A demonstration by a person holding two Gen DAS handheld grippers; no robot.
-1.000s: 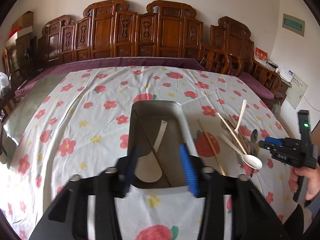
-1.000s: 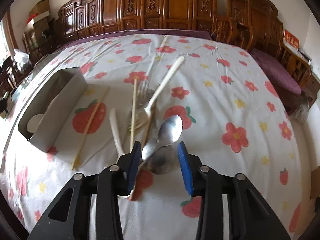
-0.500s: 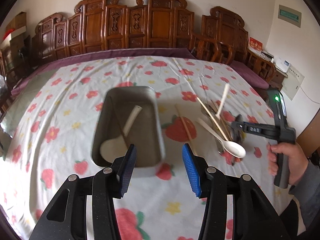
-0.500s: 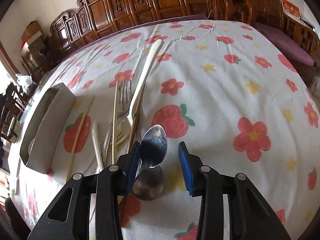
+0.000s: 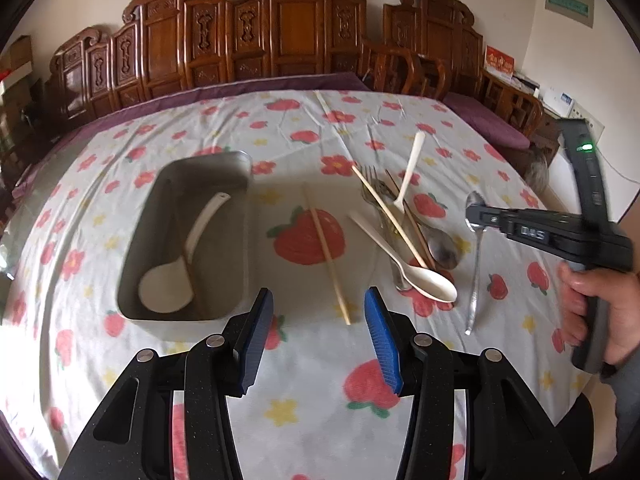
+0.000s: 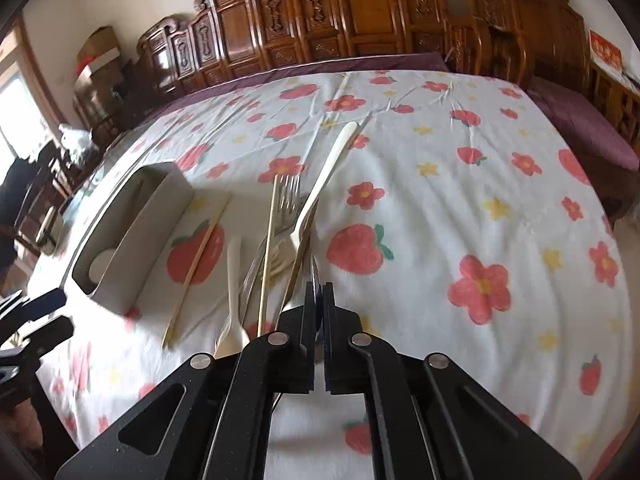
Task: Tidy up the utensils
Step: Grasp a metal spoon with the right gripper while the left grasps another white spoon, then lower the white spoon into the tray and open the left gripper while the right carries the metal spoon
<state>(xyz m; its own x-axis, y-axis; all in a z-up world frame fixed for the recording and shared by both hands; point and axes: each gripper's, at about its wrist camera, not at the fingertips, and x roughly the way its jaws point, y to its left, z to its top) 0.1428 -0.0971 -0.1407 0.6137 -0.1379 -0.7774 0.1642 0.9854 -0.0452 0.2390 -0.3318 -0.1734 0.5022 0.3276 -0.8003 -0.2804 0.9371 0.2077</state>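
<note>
Metal spoon point(image 5: 475, 236): clamped by the bowl in the right gripper point(image 5: 478, 216), handle hanging above the tablecloth point(image 5: 280, 400).
Metal tray point(image 5: 244, 216): left of the pile; holds a white ladle point(image 5: 176, 276) and what looks like a chopstick.
Left: white spoons, forks, chopsticks and another metal spoon, piled mid-table.
Left gripper point(image 5: 316, 332): spread wide, empty, near edge.
Progress: early.

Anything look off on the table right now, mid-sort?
No spill or damage. The utensil pile lies crisscrossed beside the metal tray. The right tool grips a metal spoon by its bowl, handle dangling down. Left tool open.
</note>
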